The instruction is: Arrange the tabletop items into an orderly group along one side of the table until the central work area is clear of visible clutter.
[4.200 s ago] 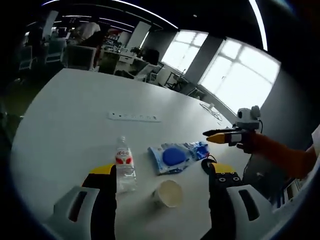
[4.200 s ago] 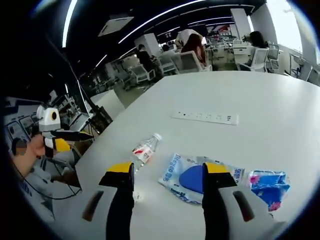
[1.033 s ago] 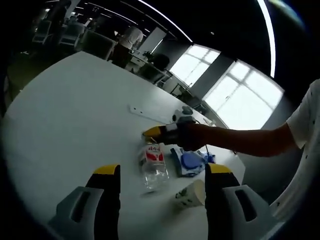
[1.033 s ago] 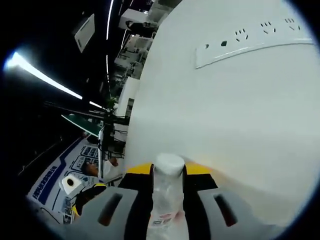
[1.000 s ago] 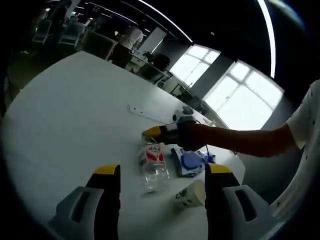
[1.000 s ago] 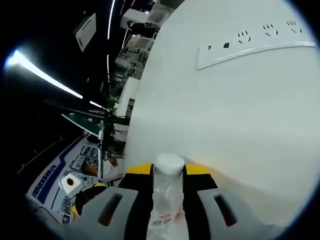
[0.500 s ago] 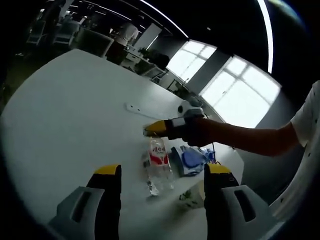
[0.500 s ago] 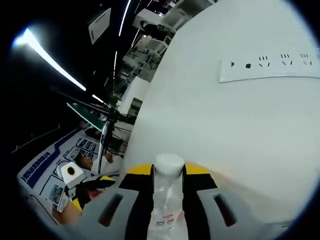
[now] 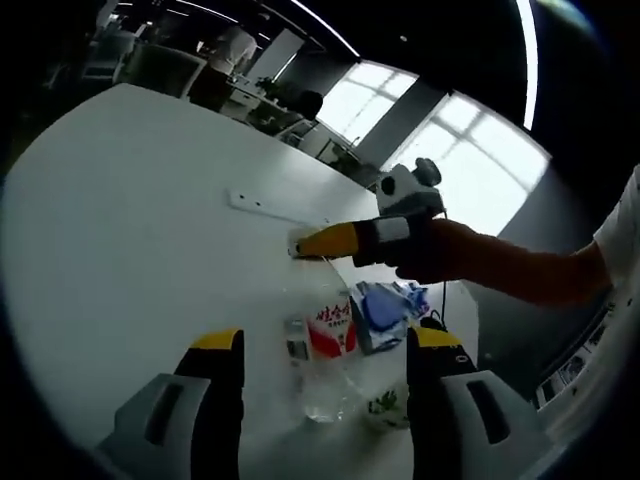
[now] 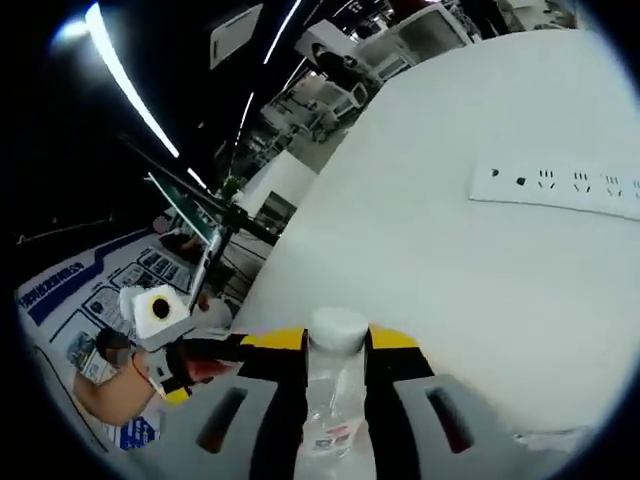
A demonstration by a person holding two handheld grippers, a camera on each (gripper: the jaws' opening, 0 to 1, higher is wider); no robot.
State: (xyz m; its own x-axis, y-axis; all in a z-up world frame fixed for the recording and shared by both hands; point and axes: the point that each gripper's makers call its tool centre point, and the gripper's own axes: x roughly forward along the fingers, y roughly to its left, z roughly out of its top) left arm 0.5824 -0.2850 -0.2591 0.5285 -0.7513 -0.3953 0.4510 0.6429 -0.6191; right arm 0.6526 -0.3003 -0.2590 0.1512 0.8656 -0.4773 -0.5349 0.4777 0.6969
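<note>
**Right gripper held the water bottle by its neck above the white table**

In the right gripper view, the right gripper (image 10: 335, 352) was clamped on the water bottle (image 10: 334, 400), its 2 yellow-tipped jaws pressed to either side of the neck just under the white cap. In the left gripper view the same tool came in from the right, held by a hand (image 9: 440, 255), with the clear bottle hanging tilted below the jaw tips, its red-and-white label facing the camera. The bottle's base appeared off the table (image 9: 120, 230), though the fisheye made that hard to confirm.

The left gripper (image 9: 315, 345) stood wide, its 2 jaws apart with nothing between the pads, low over the near part of the table.

Just beyond the bottle lay a blue packet (image 9: 378, 312), and a paper cup (image 9: 385, 405) sat close to the left gripper's right jaw, partly hidden behind the bottle. A white power strip (image 9: 262, 205) lay farther out, well apart from the cluster.

Left of the bottle the tabletop was bare white surface out to its curved far edge. In the right gripper view, the table's rounded edge ran down the left side, with bare surface between it and the power strip.
</note>
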